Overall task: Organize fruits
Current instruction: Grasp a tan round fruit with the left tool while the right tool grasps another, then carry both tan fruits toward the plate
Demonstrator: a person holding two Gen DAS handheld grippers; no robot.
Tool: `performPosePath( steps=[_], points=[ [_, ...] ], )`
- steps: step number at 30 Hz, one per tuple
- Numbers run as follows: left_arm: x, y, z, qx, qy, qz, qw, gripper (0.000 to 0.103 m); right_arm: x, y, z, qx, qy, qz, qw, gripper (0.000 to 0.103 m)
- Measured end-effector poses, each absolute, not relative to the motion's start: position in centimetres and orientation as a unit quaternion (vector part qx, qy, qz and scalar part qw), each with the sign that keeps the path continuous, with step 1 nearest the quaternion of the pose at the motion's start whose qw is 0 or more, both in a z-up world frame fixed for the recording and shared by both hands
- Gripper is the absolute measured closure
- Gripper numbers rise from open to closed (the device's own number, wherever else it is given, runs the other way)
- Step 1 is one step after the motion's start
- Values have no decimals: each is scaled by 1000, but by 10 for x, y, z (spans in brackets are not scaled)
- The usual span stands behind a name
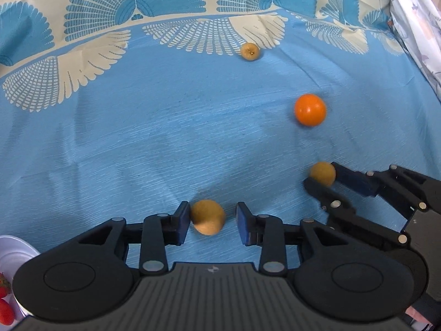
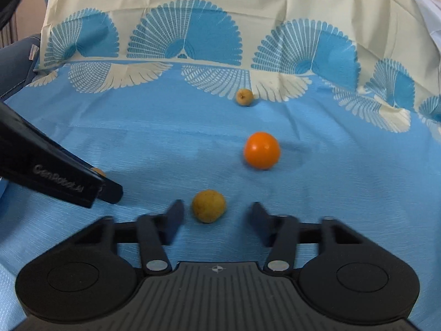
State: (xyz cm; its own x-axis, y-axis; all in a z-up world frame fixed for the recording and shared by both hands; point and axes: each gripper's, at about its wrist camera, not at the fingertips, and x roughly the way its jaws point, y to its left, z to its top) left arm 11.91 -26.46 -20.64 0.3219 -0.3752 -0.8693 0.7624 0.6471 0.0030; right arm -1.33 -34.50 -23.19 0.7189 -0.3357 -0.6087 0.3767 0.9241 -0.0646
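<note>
Blue cloth (image 1: 137, 138): patterned with cream fans; it carries all the loose fruit.
Left gripper (image 1: 212, 218): jaws released; one pad touches the near tan fruit (image 1: 208, 216), the other stands just apart from it.
Right gripper (image 2: 216, 215): blurred in its own view, with small gaps beside the second tan fruit (image 2: 209, 205); from the left wrist view the jaws look clenched on it.
Orange fruit (image 1: 310, 109): on the cloth, beyond both grippers.
Far tan fruit (image 1: 249, 51): at the fan border.
White plate (image 1: 16, 251): lower left corner, holding red fruits (image 1: 5, 307).
</note>
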Motion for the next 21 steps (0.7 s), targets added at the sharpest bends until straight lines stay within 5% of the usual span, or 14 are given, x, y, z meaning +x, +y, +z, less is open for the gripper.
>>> performPosePath(
  steps=[2,21],
  points=[
    [117,-263,-204,216,452,-364,785,75,-16,-346,-231,38,320,-199,925,76],
    [49,-148,-69,202,455,-275,823,74,-116,-274,-131,180,294,-208,915,76]
  ],
)
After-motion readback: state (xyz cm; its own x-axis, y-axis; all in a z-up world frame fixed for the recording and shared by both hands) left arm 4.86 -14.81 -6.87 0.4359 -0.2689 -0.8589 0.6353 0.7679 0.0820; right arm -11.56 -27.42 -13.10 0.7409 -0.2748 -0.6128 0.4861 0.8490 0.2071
